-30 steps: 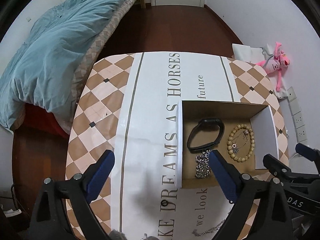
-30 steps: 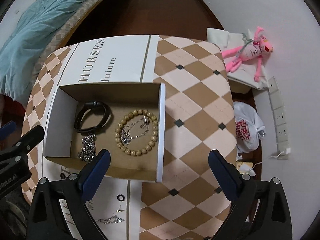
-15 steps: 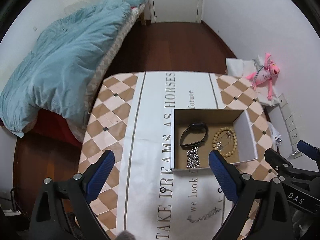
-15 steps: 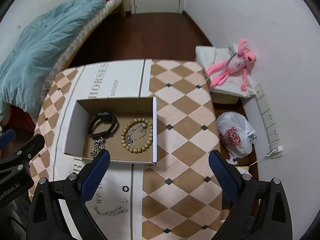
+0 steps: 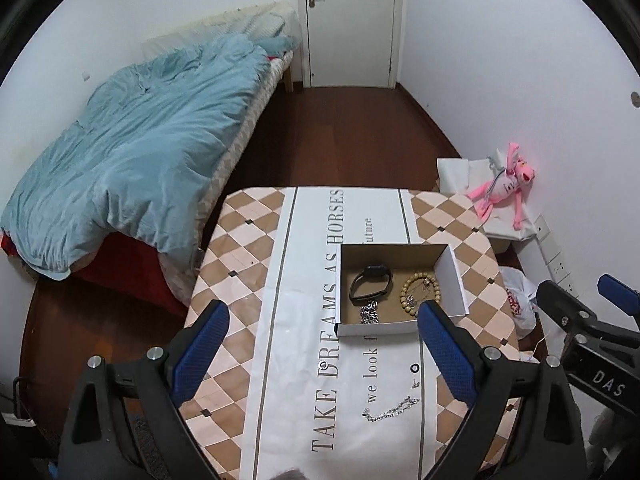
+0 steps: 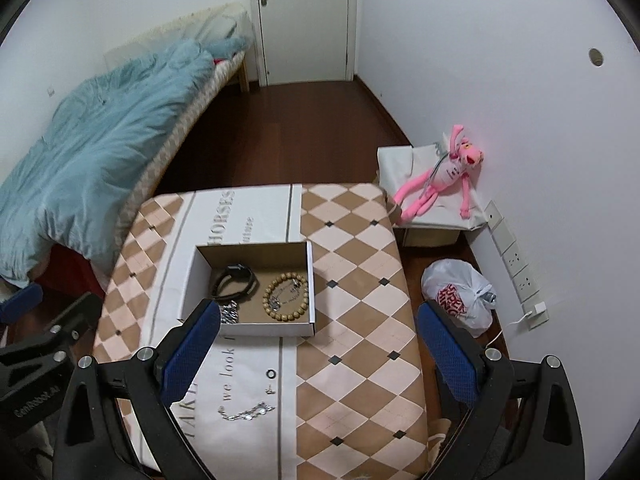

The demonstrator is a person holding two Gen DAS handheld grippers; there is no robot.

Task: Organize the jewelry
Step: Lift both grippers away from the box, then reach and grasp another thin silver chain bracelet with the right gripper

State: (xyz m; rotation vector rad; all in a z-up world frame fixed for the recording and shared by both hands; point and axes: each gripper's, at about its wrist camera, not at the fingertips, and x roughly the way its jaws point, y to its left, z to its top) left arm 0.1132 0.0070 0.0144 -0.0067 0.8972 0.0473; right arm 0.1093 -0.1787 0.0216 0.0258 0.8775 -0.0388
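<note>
Both grippers are hanging above the table (image 5: 240, 280) with fingers spread wide and gripping nothing: left gripper (image 5: 322, 354), right gripper (image 6: 318, 350). The box (image 6: 188, 284) is sitting near the table's middle, holding a black band (image 6: 236, 280), bead bracelet (image 6: 286, 298) and thick chain (image 5: 370, 312). A thin chain (image 6: 246, 412), ring (image 6: 271, 373) and tiny stud (image 6: 270, 391) are lying loose toward the table's near edge, outside the box.

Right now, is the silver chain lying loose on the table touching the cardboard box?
Apart. The right wrist view shows the silver chain well short of the box, with bare tablecloth and a small black ring between them.
</note>
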